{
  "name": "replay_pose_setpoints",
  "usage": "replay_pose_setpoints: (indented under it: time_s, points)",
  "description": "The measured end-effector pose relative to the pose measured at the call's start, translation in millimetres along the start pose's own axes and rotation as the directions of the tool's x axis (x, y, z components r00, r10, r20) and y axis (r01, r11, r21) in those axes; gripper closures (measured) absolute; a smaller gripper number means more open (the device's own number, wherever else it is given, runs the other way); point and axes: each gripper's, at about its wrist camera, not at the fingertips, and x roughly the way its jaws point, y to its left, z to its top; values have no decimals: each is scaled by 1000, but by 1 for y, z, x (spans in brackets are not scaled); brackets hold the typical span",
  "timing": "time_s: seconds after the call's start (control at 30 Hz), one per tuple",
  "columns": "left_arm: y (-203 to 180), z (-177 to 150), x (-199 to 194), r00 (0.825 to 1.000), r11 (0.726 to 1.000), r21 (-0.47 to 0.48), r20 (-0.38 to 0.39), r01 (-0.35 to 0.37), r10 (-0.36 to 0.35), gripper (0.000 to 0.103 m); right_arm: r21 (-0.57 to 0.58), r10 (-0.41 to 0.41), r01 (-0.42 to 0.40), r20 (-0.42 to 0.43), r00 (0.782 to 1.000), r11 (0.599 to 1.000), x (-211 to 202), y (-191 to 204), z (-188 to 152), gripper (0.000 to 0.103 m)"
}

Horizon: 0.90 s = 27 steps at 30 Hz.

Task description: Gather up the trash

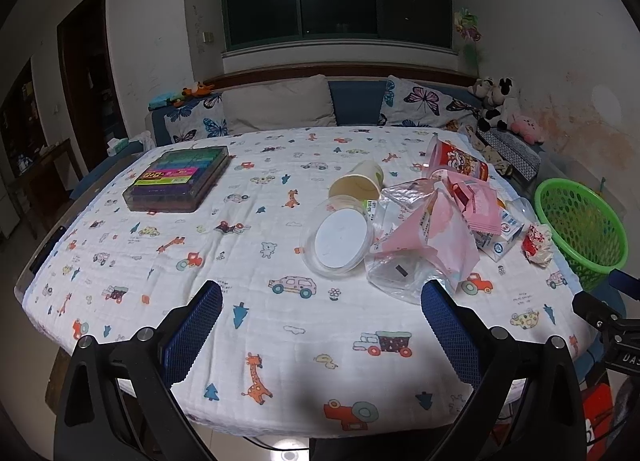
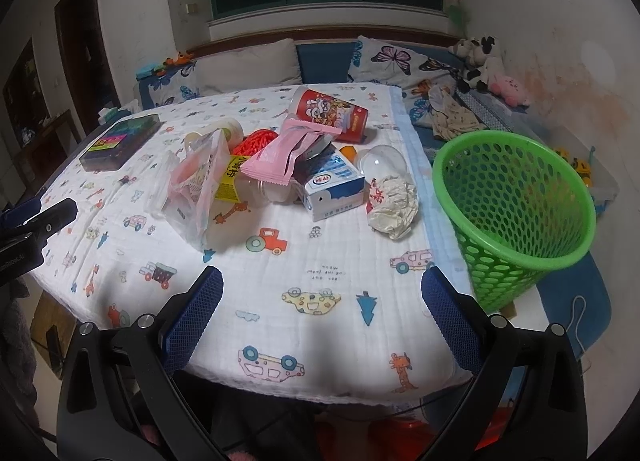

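A heap of trash lies on the table's right half: a clear plastic lid (image 1: 338, 239), a paper cup on its side (image 1: 358, 181), pink wrappers (image 1: 440, 229) (image 2: 288, 153), a red snack cup (image 2: 330, 111), a blue-white milk carton (image 2: 334, 189), a crumpled paper ball (image 2: 394, 205) (image 1: 538, 243) and a clear bag (image 2: 192, 189). A green mesh basket (image 2: 516, 213) (image 1: 580, 225) stands at the table's right edge. My left gripper (image 1: 322, 301) is open and empty above the near table edge. My right gripper (image 2: 322, 297) is open and empty, short of the carton.
A dark box of coloured items (image 1: 180, 179) (image 2: 120, 137) lies at the table's far left. The table carries a white cartoon-print cloth (image 1: 240, 261). Behind it is a sofa with butterfly cushions (image 1: 420, 101) and plush toys (image 1: 496, 105).
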Motion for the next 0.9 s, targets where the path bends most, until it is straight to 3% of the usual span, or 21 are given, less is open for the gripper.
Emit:
replay_pose_setpoints:
  time_s: [0.9]
  points:
    - [-9,4,6,1000,1000,12,-3,3,-3,6,21,12,-12,-7,1000,1000,7,-6,-1,5]
